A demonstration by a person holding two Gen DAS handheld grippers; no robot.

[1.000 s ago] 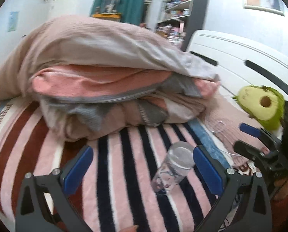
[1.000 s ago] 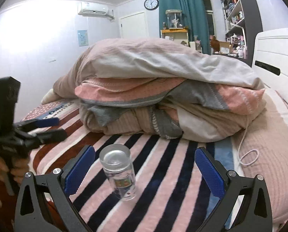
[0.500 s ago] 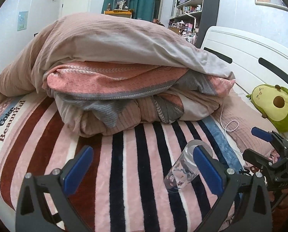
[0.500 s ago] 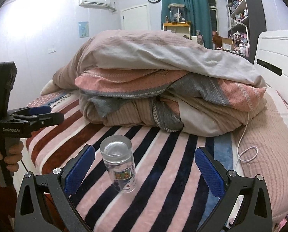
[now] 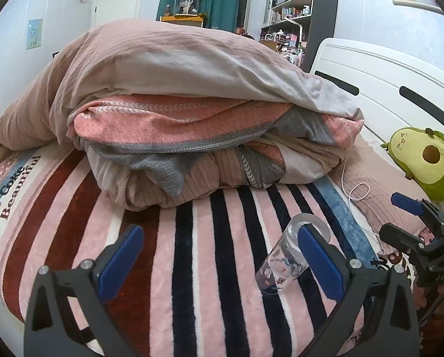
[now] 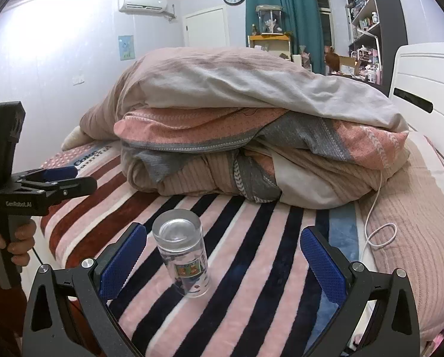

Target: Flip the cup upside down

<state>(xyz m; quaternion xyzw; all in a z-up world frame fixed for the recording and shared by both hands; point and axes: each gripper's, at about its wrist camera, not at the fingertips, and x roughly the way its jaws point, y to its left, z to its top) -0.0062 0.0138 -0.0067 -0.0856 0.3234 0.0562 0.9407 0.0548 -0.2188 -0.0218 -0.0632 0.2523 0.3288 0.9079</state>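
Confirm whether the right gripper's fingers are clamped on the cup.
No: the right gripper is wide open, and the cup stands free between its fingers.

Two black handheld grippers with blue pads

At frame bottom, the right gripper (image 6: 223,263) has textured blue pads (image 6: 123,260) and silver screws; at left, the left gripper (image 6: 59,178) is marked "GenRobot.AI".

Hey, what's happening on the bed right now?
A person holds a two-finger tool in each hand over a striped blanket. A clear glass cup stands on it. The right tool is open with the cup just inside its left finger; the left tool is open too. Neither touches the cup.
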